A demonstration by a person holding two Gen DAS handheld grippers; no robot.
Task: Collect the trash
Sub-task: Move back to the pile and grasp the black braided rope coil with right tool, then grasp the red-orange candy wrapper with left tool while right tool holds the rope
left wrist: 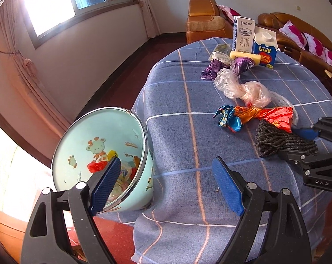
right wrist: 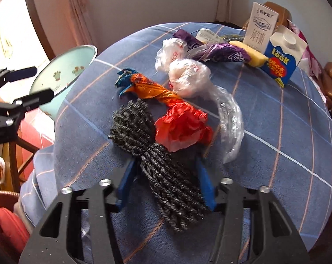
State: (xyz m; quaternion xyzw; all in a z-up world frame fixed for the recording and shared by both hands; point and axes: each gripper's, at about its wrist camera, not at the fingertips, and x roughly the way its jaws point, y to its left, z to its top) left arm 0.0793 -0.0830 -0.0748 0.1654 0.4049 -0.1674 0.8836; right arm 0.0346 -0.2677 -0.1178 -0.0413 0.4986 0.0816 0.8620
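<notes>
Where print is legible, the blue-and-white carton reads "LooK" in yellow, and the tall white carton beside it carries Chinese characters; a black part of the right gripper, seen from the left wrist view, shows reversed letters resembling "UAS". Both cartons stand upright at the far side of the round table, which is covered by a blue checked cloth. A yellow block lies against their bases, touching a purple wrapper. Crumpled clear plastic bags sit mid-table, and an orange-red foil wrapper lies just nearer.

The cloth nearest the left gripper is bare. A pale green bin with cartoon animal prints stands against the table's edge, tilted toward the camera, coloured wrappers inside.

The left gripper hangs with its jaws wide apart and nothing between them, one pad over the bin's mouth, the other over the cloth.

The right gripper straddles a dark grey yarn bundle resting on the cloth; its blue pads press the bundle's pinched middle.
</notes>
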